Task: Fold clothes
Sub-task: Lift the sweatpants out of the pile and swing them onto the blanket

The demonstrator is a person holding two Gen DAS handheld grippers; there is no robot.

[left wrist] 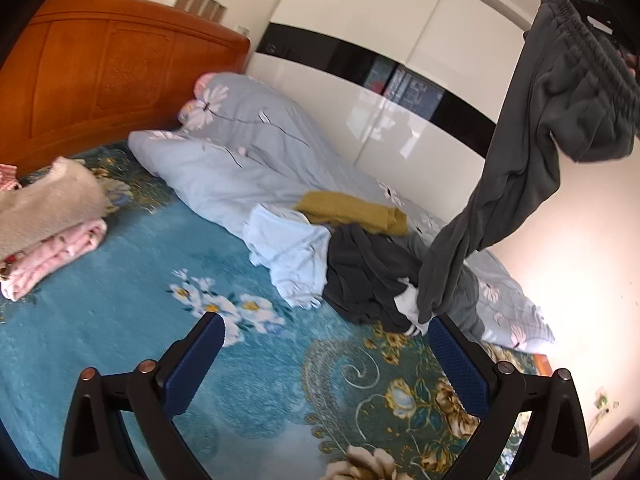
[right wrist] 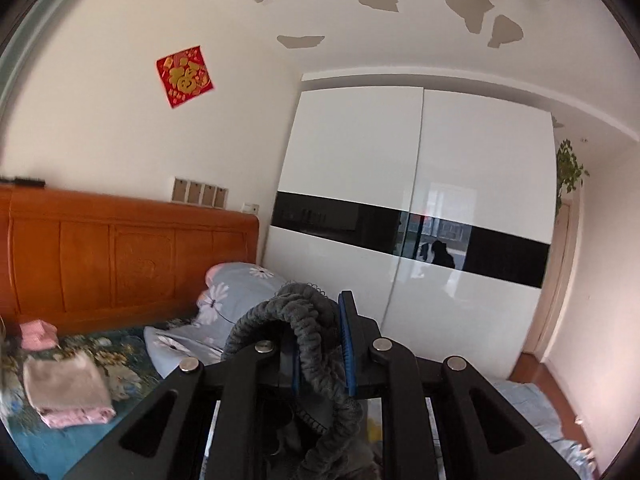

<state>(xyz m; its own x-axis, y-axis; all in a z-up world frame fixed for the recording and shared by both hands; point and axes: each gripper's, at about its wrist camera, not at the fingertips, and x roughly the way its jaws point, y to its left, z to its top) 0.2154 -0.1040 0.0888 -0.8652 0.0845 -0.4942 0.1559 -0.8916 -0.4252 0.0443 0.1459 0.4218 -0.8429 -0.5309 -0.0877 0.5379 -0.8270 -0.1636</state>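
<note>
Grey trousers (left wrist: 532,168) hang from the top right in the left wrist view, legs trailing down to the clothes pile. My right gripper (right wrist: 320,344) is shut on their elastic waistband (right wrist: 296,316) and holds them high; it also shows at the top right of the left wrist view (left wrist: 600,12). My left gripper (left wrist: 326,344) is open and empty, low over the blue floral bedspread (left wrist: 120,320), its right finger close to the trouser hem (left wrist: 432,300). A pile of unfolded clothes lies behind: a dark garment (left wrist: 368,276), a light blue one (left wrist: 288,248), a mustard one (left wrist: 352,208).
A folded stack, beige on pink (left wrist: 52,216), lies at the bed's left; it also shows in the right wrist view (right wrist: 68,392). A grey floral duvet (left wrist: 240,152) runs along the bed's far side. An orange wooden headboard (left wrist: 112,64) and a white wardrobe (right wrist: 420,200) stand behind.
</note>
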